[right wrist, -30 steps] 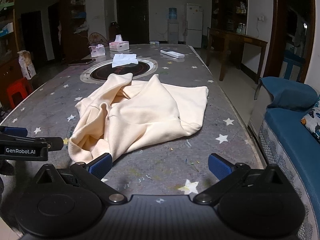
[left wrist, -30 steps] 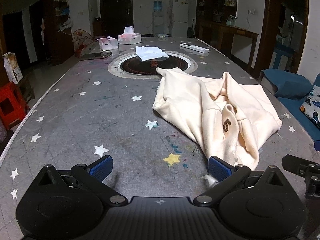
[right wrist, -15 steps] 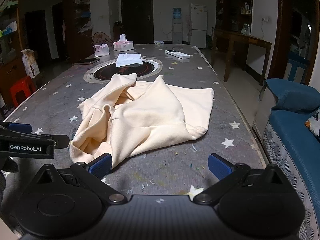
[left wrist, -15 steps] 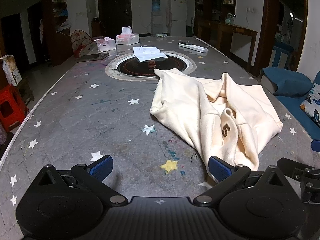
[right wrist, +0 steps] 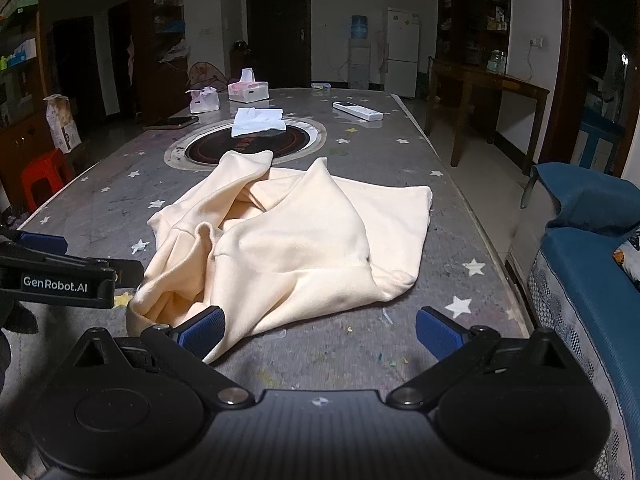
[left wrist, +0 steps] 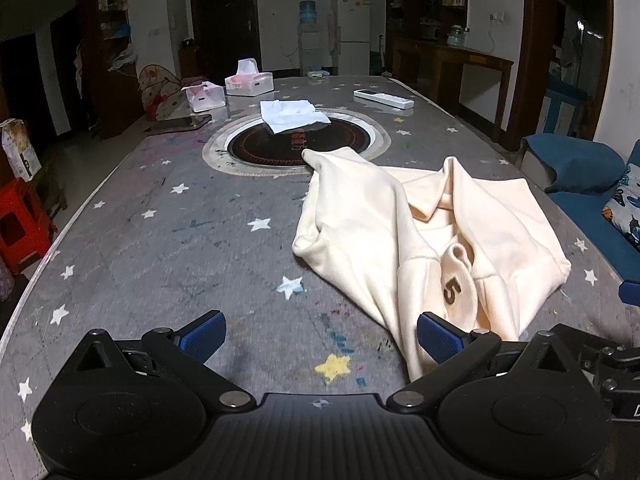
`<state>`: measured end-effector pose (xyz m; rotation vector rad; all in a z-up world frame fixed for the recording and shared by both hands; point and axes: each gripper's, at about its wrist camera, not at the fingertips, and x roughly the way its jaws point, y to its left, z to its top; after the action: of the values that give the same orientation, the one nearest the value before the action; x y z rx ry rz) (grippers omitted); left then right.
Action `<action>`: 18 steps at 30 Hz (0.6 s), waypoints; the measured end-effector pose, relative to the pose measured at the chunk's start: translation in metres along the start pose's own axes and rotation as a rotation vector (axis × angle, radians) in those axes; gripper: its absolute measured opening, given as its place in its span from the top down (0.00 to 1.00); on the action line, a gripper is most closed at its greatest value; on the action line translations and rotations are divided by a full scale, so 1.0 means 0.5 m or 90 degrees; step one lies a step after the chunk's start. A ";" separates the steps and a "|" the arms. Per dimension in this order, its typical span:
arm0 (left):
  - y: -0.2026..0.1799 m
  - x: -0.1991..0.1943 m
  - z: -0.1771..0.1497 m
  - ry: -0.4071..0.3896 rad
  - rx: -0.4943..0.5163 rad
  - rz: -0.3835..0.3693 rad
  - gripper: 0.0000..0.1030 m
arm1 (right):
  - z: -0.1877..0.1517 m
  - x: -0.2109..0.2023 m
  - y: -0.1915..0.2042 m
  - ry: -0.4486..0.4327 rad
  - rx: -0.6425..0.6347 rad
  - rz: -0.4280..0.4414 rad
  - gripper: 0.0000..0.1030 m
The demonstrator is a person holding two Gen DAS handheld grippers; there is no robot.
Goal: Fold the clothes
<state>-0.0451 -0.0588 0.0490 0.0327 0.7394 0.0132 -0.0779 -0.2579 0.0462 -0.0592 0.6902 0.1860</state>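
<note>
Left wrist view: left gripper (left wrist: 320, 334) spread wide, holding nothing, its right pad at the garment's near edge.
Right wrist view: right gripper (right wrist: 318, 332) spread wide, holding nothing, left pad at the cloth's near hem.
Cream sweatshirt (left wrist: 424, 236): crumpled on the star-patterned table (left wrist: 168, 240), a brown "5" showing.
Behind it: round inset hob (left wrist: 296, 144) carrying a white cloth (left wrist: 292, 114).

left gripper (left wrist: 320, 336) spread wide, right gripper (right wrist: 318, 334) likewise, side by side
</note>
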 end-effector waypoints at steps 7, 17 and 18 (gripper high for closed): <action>-0.007 0.011 0.030 -0.004 0.010 0.001 0.00 | 0.018 0.011 -0.005 -0.002 -0.002 0.000 0.03; -0.028 0.039 0.089 -0.012 0.030 -0.016 0.00 | 0.056 0.031 -0.012 -0.010 -0.015 0.007 0.11; -0.030 0.045 0.094 -0.011 0.032 -0.019 0.00 | 0.059 0.034 -0.013 -0.010 -0.017 0.007 0.13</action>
<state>0.0032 -0.0746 0.0682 0.0695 0.7224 -0.0337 -0.0453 -0.2584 0.0583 -0.0791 0.6727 0.2067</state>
